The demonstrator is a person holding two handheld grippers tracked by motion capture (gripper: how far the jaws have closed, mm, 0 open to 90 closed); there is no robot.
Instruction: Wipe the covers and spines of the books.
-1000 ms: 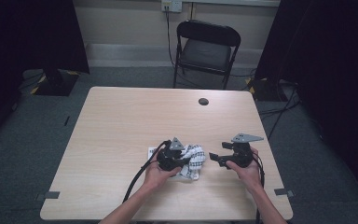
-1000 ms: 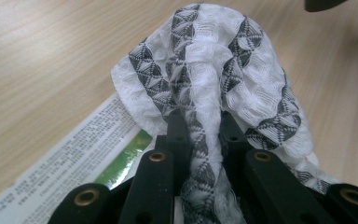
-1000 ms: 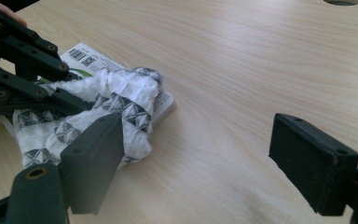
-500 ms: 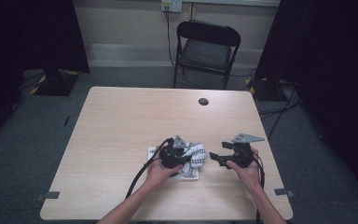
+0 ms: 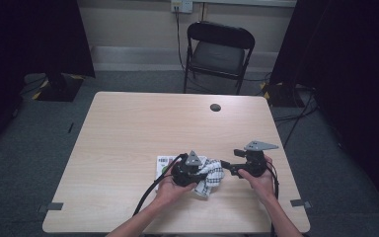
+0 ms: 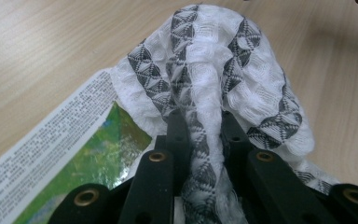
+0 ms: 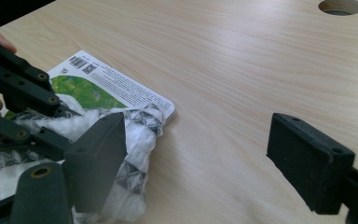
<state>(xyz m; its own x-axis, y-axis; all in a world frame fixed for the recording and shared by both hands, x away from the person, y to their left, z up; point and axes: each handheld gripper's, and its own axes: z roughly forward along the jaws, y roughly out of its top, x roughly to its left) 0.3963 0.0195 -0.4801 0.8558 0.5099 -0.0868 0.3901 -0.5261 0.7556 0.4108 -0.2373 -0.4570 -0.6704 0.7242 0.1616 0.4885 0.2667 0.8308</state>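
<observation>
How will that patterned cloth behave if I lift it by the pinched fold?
The cloth will probably droop limply: it already bunches and sags around the left gripper. Its waffle weave looks grippy, so slipping seems unlikely. It may drag the printed card beneath it.

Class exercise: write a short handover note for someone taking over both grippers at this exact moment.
Left gripper: shut on a bunched fold of the white cloth with grey triangle-patterned stripes.
Right gripper: open, holding nothing, beside the cloth.
The cloth lies crumpled near the front of the light wooden table, partly covering a white-and-green printed card.
Done: one fold gripped.
Left: probably take a second hold with the right gripper, then spread or fold the cloth.
</observation>
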